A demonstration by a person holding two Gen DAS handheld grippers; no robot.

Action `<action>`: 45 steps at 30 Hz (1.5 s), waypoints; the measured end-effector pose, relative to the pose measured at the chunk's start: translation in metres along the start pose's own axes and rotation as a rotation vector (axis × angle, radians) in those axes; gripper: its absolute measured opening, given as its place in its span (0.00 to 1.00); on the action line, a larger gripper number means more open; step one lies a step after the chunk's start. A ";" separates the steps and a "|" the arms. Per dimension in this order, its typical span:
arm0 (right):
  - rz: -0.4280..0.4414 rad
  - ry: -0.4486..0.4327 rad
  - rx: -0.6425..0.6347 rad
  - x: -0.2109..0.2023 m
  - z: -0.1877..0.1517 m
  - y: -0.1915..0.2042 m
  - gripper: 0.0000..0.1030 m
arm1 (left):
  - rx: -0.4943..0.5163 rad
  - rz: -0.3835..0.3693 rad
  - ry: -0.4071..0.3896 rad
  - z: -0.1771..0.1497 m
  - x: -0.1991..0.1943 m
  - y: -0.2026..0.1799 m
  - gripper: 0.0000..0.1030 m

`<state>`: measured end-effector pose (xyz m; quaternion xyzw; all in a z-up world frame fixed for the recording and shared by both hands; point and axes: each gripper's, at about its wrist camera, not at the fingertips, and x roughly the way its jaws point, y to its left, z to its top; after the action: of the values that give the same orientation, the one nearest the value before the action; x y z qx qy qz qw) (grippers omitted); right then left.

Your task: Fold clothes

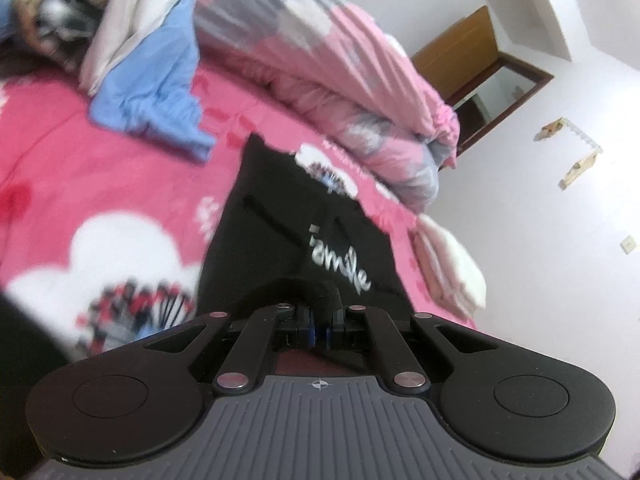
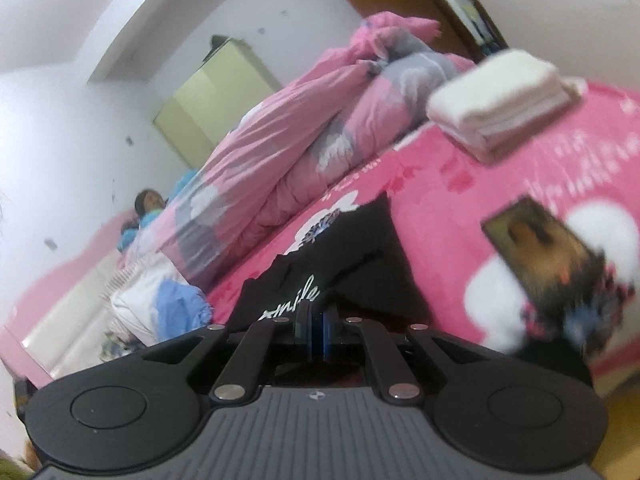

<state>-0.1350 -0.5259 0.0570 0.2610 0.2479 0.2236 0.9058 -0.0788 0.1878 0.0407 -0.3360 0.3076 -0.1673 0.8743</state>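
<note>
Black T-shirt (image 1: pixel 280 232) with white lettering lies spread on the pink bed (image 1: pixel 60 184), pinched at its near edge by both tools. Left gripper (image 1: pixel 319 314) is clamped on a bunched fold of it; right gripper (image 2: pixel 316 320) is closed on its hem. Folded white towels (image 2: pixel 500 100) sit beyond, beside the rolled pink quilt (image 2: pixel 280 152).

The shirt (image 1: pixel 288 232) lies spread on the bed (image 1: pixel 100 168), near its front edge. Behind it, along the far edge, a rolled quilt (image 1: pixel 320 64) stretches across. A crumpled garment (image 1: pixel 160 92) lies toward the bed's far left corner, on a heap of clothes (image 1: pixel 80 12). Folded towels (image 2: pixel 500 100) sit by the right edge, near the quilt's end. What seems a small card (image 2: pixel 540 248) rests right of the shirt.
</note>
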 end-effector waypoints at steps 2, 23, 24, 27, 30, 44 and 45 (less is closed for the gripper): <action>0.014 -0.005 -0.025 0.013 0.012 0.002 0.04 | 0.010 -0.004 -0.014 0.014 0.013 0.001 0.02; 0.080 -0.036 0.083 0.273 0.147 -0.066 0.05 | -0.040 0.009 -0.056 0.160 0.214 0.068 0.02; 0.073 -0.026 0.091 0.285 0.148 -0.073 0.05 | -0.047 0.019 -0.045 0.162 0.225 0.075 0.02; 0.051 0.000 0.120 0.316 0.146 -0.092 0.05 | -0.084 0.035 -0.014 0.164 0.249 0.096 0.03; 0.040 0.018 0.171 0.339 0.141 -0.112 0.05 | -0.103 0.032 -0.001 0.164 0.262 0.109 0.03; 0.015 0.122 0.386 0.405 0.134 -0.166 0.14 | -0.235 0.030 0.036 0.181 0.290 0.140 0.32; 0.023 0.128 0.421 0.408 0.133 -0.173 0.17 | -0.253 0.016 0.034 0.183 0.289 0.142 0.34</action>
<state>0.3047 -0.4882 -0.0808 0.4325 0.3431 0.1934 0.8111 0.2705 0.2336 -0.0733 -0.4383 0.3436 -0.1256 0.8210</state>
